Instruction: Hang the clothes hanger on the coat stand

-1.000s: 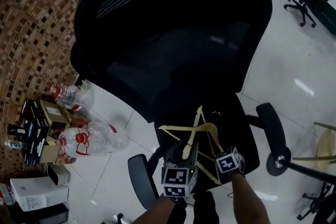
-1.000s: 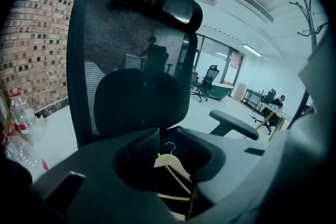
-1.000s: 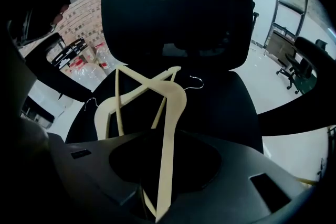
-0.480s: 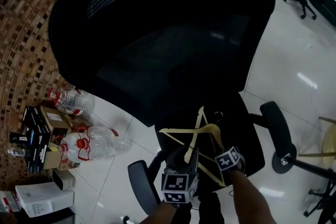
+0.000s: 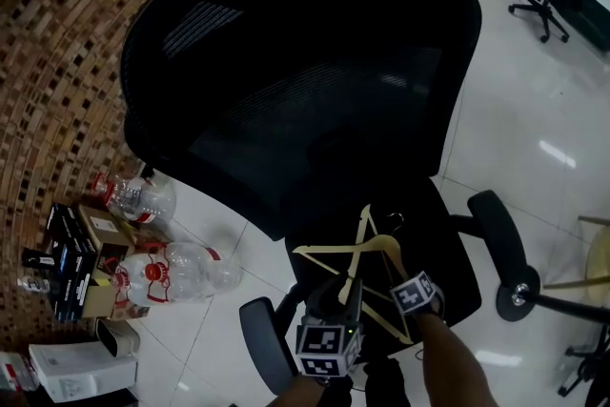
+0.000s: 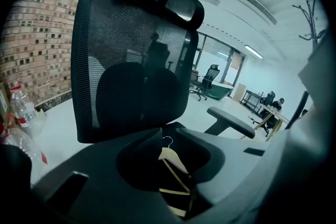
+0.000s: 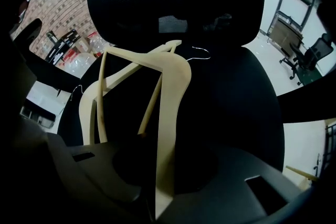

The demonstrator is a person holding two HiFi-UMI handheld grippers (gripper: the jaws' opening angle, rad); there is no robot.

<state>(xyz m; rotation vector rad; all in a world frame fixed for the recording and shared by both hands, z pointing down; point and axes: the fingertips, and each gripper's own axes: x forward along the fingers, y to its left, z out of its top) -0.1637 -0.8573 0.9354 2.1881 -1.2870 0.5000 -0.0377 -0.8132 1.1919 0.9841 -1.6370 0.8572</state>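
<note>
Resting on the chair seat (image 5: 453, 248), hanger (image 5: 379, 242) points hook (image 5: 392, 220) toward backrest (image 5: 305, 81)

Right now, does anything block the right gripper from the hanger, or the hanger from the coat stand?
Nothing at the grasp: the hanger sits between the fingers of the right gripper, which have just been closing. A second hanger crosses it on the chair seat and could snag.

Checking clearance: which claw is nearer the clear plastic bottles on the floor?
Left. Left claw: right of the clear plastic bottles. Right claw: farther right, over the black chair seat.
</note>
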